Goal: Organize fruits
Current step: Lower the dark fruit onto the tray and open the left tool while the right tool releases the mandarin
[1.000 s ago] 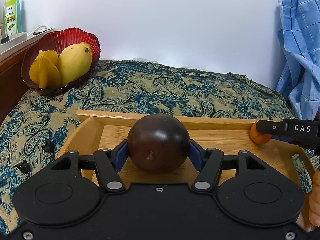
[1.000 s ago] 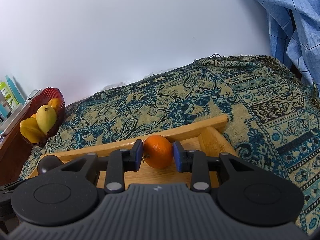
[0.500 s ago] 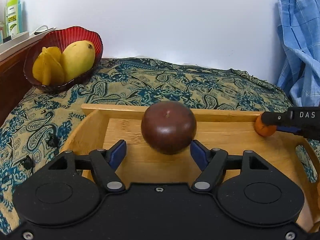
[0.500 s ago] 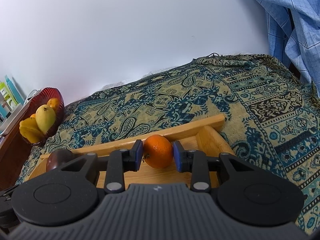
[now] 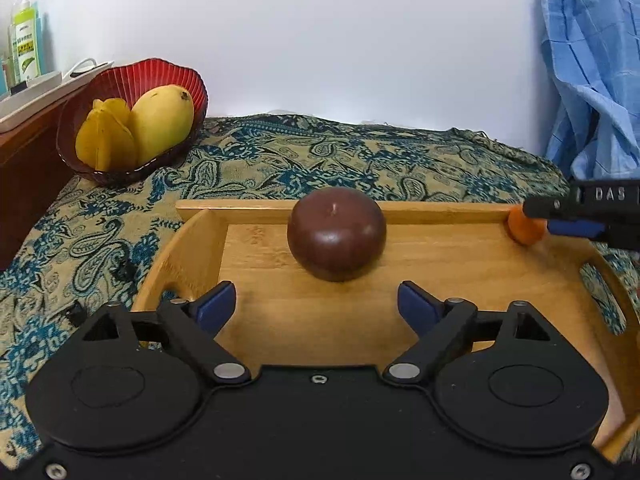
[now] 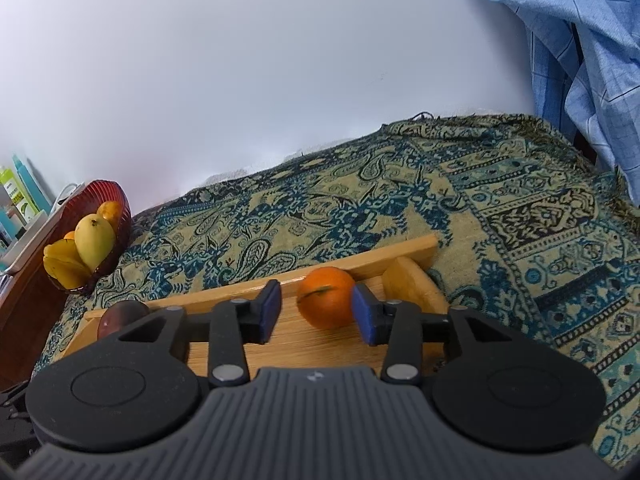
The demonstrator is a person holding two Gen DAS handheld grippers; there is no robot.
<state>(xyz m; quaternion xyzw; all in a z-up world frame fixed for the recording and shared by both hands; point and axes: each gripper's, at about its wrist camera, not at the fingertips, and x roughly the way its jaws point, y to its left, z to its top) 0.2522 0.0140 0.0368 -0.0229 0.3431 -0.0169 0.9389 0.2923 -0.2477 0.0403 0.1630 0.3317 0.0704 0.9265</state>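
Evidently no grip on the dark red apple [image 5: 337, 234]: sits stem-up and free on the floor of the wooden tray [image 5: 440, 280], toward the far rail, left of centre. Left hand-held gripper [image 5: 316, 301] spread wide, blue pads on the near side of the fruit and touching nothing. Probably parked upright there so it cannot roll.

Over at the tray's far right corner, a mandarin [image 6: 326, 298] between the pads of the right hand-held gripper [image 6: 316, 313]. Jaws partly parted, wider than the fruit: clear gap on the left side, right pad touching or just beside the peel, hard to say which. Looks like no clamp, with the mandarin resting on the wood. Tucked against the far rail and the side wall, likely so the two walls stop it rolling.

Looks like sorting into the tray, one fruit per hand and kept well apart.

Far left, on the paisley cloth [image 5: 320, 152], a red ribbed bowl [image 5: 132, 84] with a mango [image 5: 160, 120] and a starfruit [image 5: 106, 144] leaning together; more orange fruit behind them in the right wrist view.

Readable writing: "DAS" in pale letters on the right hand-held gripper's finger, seen from the left wrist. Green-labelled bottle [image 5: 26, 48] on the far-left shelf, print too small to read. Small logo on the right hand-held gripper's grey body, illegible.
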